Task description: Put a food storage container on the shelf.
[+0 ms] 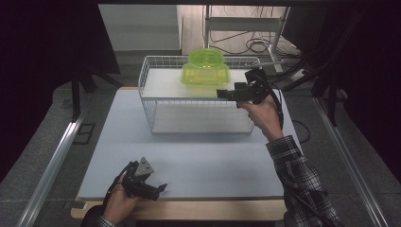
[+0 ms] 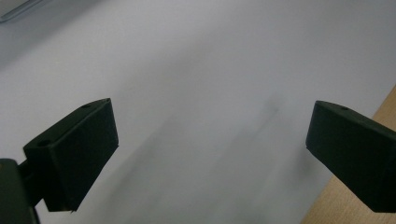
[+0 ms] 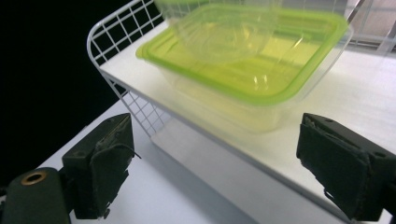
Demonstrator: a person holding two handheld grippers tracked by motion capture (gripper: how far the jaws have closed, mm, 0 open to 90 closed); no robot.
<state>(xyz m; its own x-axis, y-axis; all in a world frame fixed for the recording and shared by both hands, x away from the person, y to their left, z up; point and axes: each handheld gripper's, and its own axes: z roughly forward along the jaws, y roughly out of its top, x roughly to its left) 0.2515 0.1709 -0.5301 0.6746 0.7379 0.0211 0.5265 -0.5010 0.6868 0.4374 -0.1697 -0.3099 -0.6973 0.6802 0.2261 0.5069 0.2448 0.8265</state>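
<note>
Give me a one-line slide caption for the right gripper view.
Open right gripper facing a green-lidded clear container, a clear bowl on top, on a white wire shelf.

Between our left tongs [image 1: 161,187] at the near edge and the wire rack [image 1: 150,111] lies bare worktop [image 1: 198,156], where we could pass freely. The rack's grid walls bar entry from the sides. On its upper shelf [image 1: 163,82], the green-lidded container [image 1: 206,74] with a bowl [image 1: 206,57] on it blocks the right part; the shelf's left part stays bare.
</note>
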